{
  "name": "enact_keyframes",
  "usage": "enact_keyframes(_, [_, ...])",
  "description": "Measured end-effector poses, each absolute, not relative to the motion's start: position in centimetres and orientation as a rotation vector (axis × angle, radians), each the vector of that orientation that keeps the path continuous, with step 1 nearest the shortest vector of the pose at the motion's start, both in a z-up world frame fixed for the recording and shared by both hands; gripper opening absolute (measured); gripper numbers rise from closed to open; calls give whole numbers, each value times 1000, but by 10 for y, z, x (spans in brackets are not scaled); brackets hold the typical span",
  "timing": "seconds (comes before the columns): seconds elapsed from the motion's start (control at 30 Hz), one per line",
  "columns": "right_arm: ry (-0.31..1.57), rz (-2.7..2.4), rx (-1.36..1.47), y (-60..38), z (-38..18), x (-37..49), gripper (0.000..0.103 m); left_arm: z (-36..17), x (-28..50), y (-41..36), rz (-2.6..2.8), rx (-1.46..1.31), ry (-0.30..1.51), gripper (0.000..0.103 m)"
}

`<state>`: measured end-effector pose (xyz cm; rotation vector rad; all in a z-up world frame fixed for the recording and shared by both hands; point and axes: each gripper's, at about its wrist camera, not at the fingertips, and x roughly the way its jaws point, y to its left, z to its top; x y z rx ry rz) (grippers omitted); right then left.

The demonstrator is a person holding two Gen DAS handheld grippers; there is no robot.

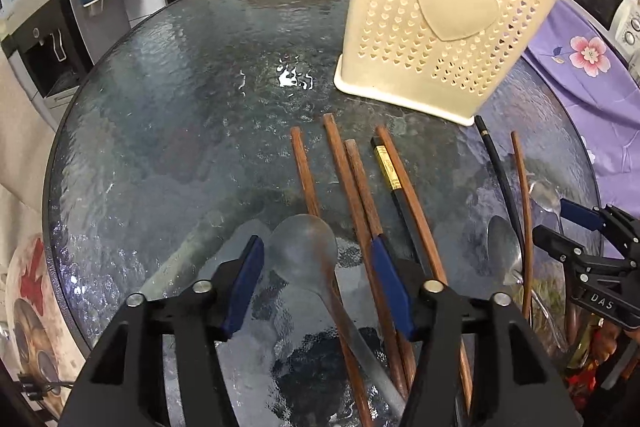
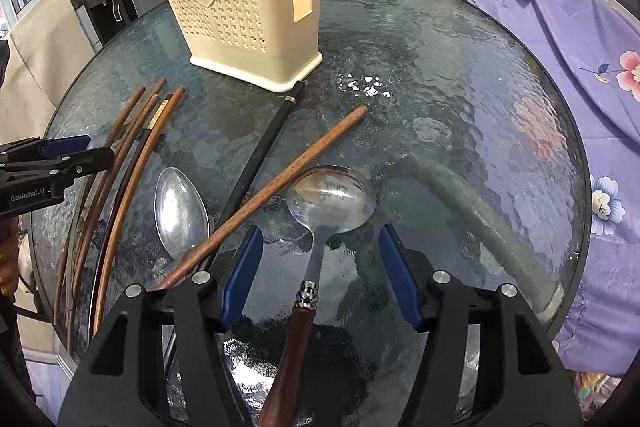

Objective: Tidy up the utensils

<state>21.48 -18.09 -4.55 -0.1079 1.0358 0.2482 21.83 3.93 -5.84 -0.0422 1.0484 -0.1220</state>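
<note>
Left view: the left gripper tilts down over the glass table, jaws apart around a spoon lying on chopsticks, not squeezing it. The holder stands behind.

Right view: the right gripper tilts down, jaws apart around a wood-handled spoon lying flat.

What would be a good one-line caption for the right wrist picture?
Open right gripper straddling a wooden-handled spoon on a glass table, chopsticks beside it.
</note>
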Motion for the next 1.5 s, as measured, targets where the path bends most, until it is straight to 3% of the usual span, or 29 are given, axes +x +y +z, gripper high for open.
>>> enact_keyframes(0.13, [1049,248,-116,-179,-44,221,52,-57,222,42,-128,-41,1066,40])
enact_keyframes(0.5, [1073,267,-140,-180,-41,235,45,-56,232,41,-116,-24,1070,26])
enact_keyframes(0.97, [1119,283,-149,-175,-42,255,60,-58,243,46,-120,-29,1079,30])
enact_keyframes(1.1, [1132,285,-159,-172,-43,261,59,-58,243,45,-117,-25,1078,30])
enact_keyframes(1.23, [1140,291,-166,-171,-41,269,48,-59,243,45,-113,-24,1076,29])
enact_keyframes(1.5, [1135,307,-149,-173,-41,271,48,-59,243,49,-101,-29,1070,22])
